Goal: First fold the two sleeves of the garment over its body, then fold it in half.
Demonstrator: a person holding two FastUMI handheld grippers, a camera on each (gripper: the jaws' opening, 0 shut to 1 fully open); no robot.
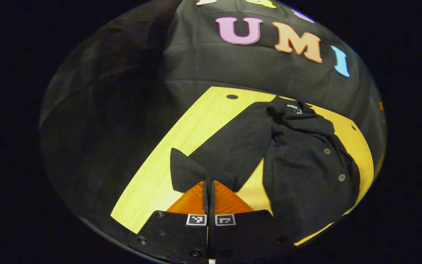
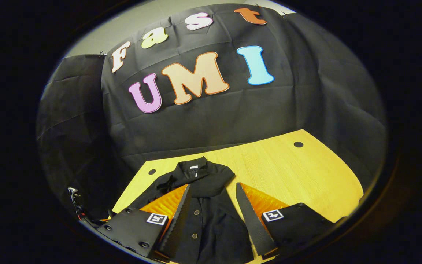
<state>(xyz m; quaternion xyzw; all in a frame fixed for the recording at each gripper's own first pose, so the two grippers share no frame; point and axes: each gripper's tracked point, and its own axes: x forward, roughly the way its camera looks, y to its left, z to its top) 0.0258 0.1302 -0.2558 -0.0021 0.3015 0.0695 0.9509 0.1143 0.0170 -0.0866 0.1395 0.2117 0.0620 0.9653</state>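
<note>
Apparently left claw (image 1: pixel 208 183) pinching sleeve (image 1: pixel 229 146), table (image 1: pixel 196 121) beneath

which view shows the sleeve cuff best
The left gripper view: the sleeve cuff lies stretched out over the table, pinched at its end by the left gripper. In the right gripper view that sleeve is just a dark strip at the garment's edge, cuff not clear.

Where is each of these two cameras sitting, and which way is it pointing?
Left gripper view: rides on the left gripper, looking along its fingers, shut on the cuff of the black garment's sleeve, over the wooden table.
Right gripper view: rides on the right gripper, fingers apart above the garment's buttoned front, facing the collar.
Both show the same garment, table and cloth wall.
</note>
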